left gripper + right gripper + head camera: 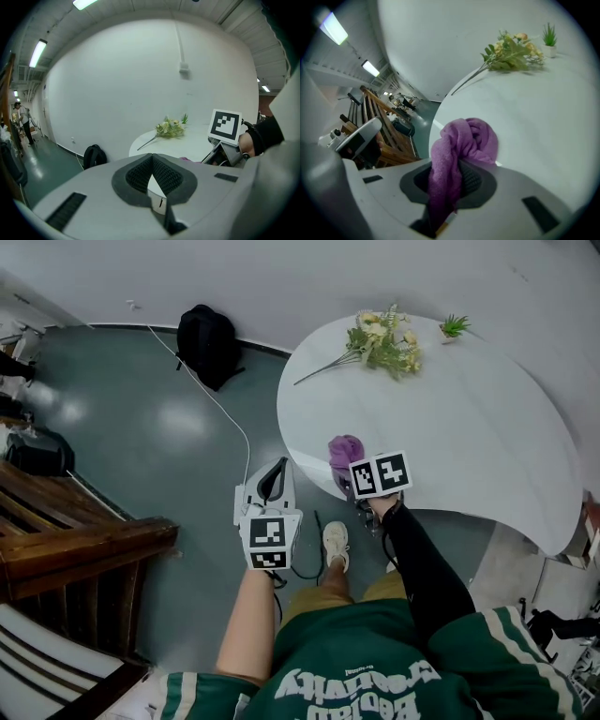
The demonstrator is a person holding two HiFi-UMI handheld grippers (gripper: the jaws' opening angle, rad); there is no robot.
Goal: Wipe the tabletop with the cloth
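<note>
A purple cloth [345, 450] hangs bunched at the near left edge of the round white table [469, 427]. My right gripper [349, 474] is shut on it. In the right gripper view the cloth [464, 140] fills the jaws of the right gripper [456, 171] and bulges out over the tabletop [543, 108]. My left gripper [274, 471] hovers over the floor to the left of the table. Its pads meet at the tip in the left gripper view [151, 159], with nothing between them.
A bunch of artificial flowers [384, 341] and a small potted plant [454, 327] lie at the table's far side. A black backpack [208, 343] stands by the wall, and a white cable [216, 399] crosses the floor. Wooden furniture [75, 531] is at the left.
</note>
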